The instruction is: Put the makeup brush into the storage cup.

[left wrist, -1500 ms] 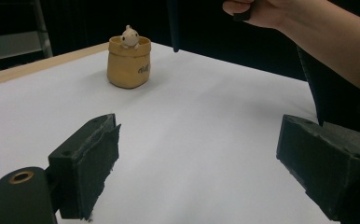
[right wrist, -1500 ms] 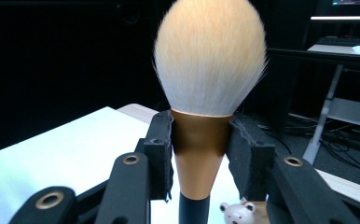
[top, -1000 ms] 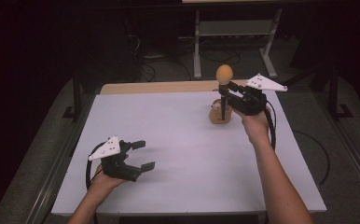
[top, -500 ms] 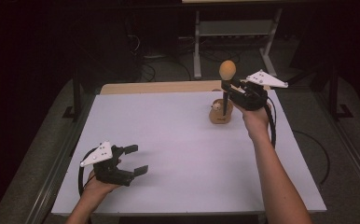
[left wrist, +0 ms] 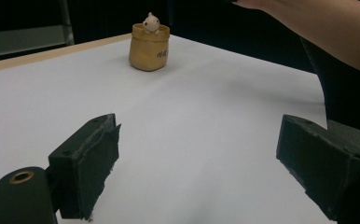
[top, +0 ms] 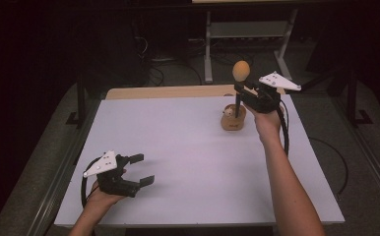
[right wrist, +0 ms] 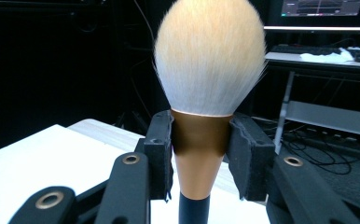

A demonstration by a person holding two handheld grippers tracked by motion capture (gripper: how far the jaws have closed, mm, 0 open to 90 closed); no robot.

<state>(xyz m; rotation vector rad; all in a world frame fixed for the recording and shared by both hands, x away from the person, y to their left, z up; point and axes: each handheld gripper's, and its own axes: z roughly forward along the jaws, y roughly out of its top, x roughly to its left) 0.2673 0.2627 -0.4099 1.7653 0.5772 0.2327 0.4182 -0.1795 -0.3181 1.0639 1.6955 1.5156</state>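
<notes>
The makeup brush point(right wrist: 209, 70) is standing upright in the air above the far right part of the table point(top: 188, 147), its pale bristle head pointing up and its dark handle pointing down. In the high view the makeup brush point(top: 240, 73) is sitting directly over the small tan holder point(top: 233, 118), and whether the handle tip is touching that holder cannot be told.

The right hand-held gripper point(right wrist: 201, 140) is clamping the brush at its copper-coloured ferrule, one black pad pressing on each side, just below the bristles. In the high view the right hand-held gripper point(top: 244, 93) is being held level at the far right side of the table, with the person's forearm reaching in from the bottom edge.

The small tan holder point(left wrist: 149, 46) is resting on the white table surface near the far edge, and a small white figure point(left wrist: 150, 21) is peeking out of its top.

The left hand-held gripper point(top: 139, 169) is resting low over the near left corner of the table, well apart from the holder. Its jaws are standing wide apart with nothing between them, as the left gripper view shows the left hand-held gripper point(left wrist: 197, 163).
</notes>
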